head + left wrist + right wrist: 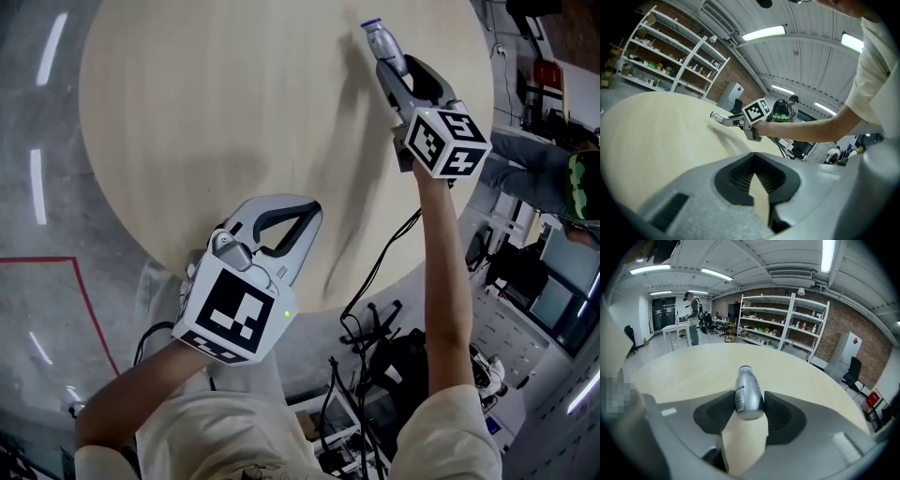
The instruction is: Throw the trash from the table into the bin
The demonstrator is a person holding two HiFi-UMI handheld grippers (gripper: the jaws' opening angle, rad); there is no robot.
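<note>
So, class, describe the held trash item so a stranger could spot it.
Find the big round pale table. Over its far side, the right gripper clamps a small bottle. It is shiny silver with a printed label, the only thing held.

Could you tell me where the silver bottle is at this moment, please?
The silver bottle is clamped in the right gripper, at the head view's upper right, over the far part of the round table.

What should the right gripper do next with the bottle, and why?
Probably lift the bottle clear of the table and carry it off: the right gripper is clamped on it, and no bin shows in any view.
</note>
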